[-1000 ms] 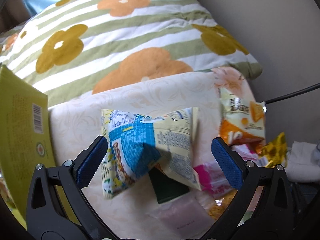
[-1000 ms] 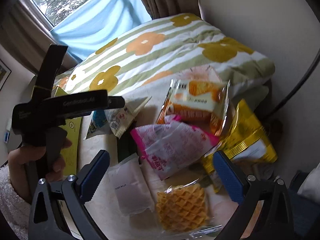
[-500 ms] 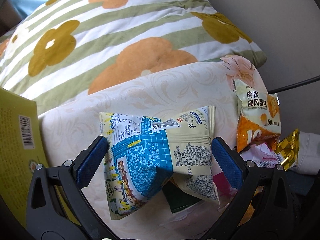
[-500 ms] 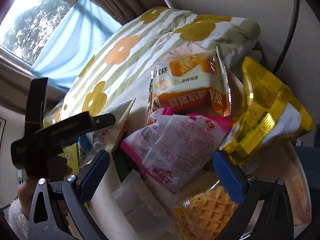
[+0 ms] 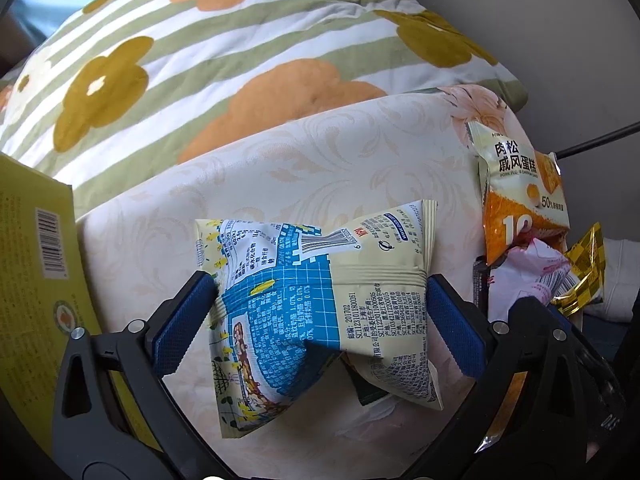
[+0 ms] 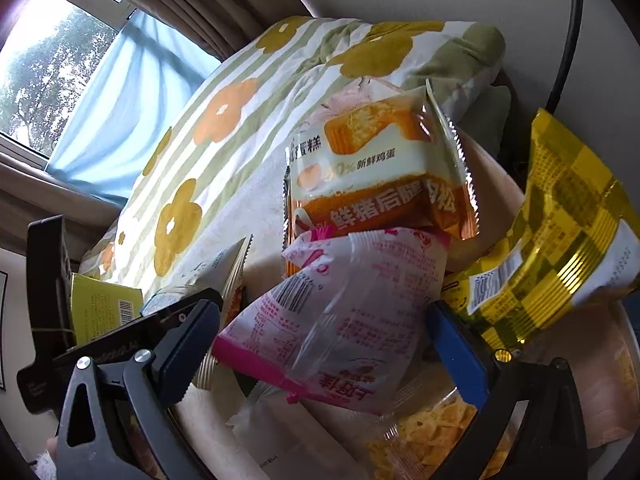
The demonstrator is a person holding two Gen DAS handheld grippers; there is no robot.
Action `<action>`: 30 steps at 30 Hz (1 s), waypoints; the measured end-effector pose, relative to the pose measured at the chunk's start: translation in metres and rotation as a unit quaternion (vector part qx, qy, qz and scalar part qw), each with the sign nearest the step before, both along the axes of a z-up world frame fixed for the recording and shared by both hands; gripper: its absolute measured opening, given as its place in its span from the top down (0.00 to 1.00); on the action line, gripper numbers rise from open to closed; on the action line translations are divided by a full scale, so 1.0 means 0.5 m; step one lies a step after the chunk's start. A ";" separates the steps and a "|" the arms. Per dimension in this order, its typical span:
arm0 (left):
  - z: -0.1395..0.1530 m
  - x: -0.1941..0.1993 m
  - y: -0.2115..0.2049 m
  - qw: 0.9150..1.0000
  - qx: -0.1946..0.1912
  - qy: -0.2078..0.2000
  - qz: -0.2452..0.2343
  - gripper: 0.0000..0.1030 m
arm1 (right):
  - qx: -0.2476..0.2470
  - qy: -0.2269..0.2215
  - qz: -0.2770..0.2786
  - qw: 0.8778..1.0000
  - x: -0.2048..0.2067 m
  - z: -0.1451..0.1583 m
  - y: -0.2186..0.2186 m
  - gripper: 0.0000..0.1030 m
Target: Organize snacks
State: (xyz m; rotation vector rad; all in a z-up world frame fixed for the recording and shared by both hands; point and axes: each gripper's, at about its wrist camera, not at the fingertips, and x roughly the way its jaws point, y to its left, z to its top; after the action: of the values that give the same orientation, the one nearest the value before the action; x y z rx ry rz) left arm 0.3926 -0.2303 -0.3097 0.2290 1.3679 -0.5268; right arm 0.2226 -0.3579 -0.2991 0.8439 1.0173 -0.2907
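Note:
A cream and blue snack packet [image 5: 312,312] lies crumpled on the cream patterned tablecloth [image 5: 280,160]. My left gripper [image 5: 320,284] is open and straddles it, with a blue pad close to each side of the packet. In the right wrist view a pink and white packet [image 6: 340,320] lies on top of the snack pile. My right gripper [image 6: 324,312] is open around it, one pad on each side. Behind it rests an orange cake packet [image 6: 380,176], seen in the left wrist view as the orange cake packet [image 5: 520,192] at the right.
A gold checked bag [image 6: 560,248] leans at the right. A waffle in clear wrap [image 6: 432,436] and a white translucent packet [image 6: 280,432] lie under the pink one. A yellow-green box [image 5: 36,280] stands at the left. A flowered striped quilt [image 5: 200,60] borders the far side.
Both grippers have moved in closer to the snacks. The blue packet now sits level with the left pads, and the pink packet now sits between the right pads.

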 end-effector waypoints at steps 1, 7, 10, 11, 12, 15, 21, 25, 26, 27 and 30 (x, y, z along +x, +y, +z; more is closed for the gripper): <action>0.000 -0.002 0.000 1.000 0.000 -0.002 -0.002 0.00 | 0.001 0.001 -0.001 1.000 0.000 -0.002 0.000 0.00; -0.010 -0.004 0.009 1.000 -0.009 -0.003 0.000 0.00 | 0.015 0.007 -0.001 1.000 0.004 -0.015 0.002 0.00; -0.012 -0.007 0.006 1.000 -0.010 -0.006 -0.006 0.00 | 0.020 0.012 0.000 1.000 0.006 -0.021 0.000 0.00; -0.013 -0.008 0.006 1.000 -0.009 -0.007 -0.007 0.01 | 0.021 0.015 -0.002 1.000 0.007 -0.024 -0.001 0.00; -0.011 -0.010 0.008 1.000 -0.013 -0.011 -0.006 0.04 | 0.020 0.018 -0.002 1.000 0.010 -0.025 0.001 0.00; -0.004 -0.014 0.012 1.000 -0.015 -0.017 -0.005 0.11 | 0.016 0.024 0.005 1.000 0.015 -0.028 0.007 0.00; 0.010 -0.022 0.023 1.000 -0.022 -0.015 -0.005 0.23 | 0.013 0.033 0.014 0.999 0.024 -0.034 0.015 0.00; 0.018 -0.035 0.023 1.000 -0.019 -0.023 -0.010 0.26 | 0.013 0.035 0.015 0.999 0.026 -0.035 0.014 0.02; 0.020 -0.038 0.024 1.000 -0.019 -0.023 -0.010 0.26 | 0.012 0.036 0.017 0.999 0.025 -0.034 0.015 0.03; 0.022 -0.040 0.025 1.000 -0.020 -0.021 -0.008 0.26 | 0.010 0.036 0.020 0.999 0.024 -0.034 0.016 0.04; 0.023 -0.045 0.033 1.000 -0.023 -0.018 0.000 0.26 | 0.001 0.039 0.034 0.999 0.023 -0.033 0.020 0.12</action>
State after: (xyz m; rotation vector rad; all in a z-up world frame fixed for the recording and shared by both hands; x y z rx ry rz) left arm 0.3702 -0.2138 -0.2982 0.1997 1.3196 -0.5504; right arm 0.2341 -0.3478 -0.3157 0.8042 1.1176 -0.2666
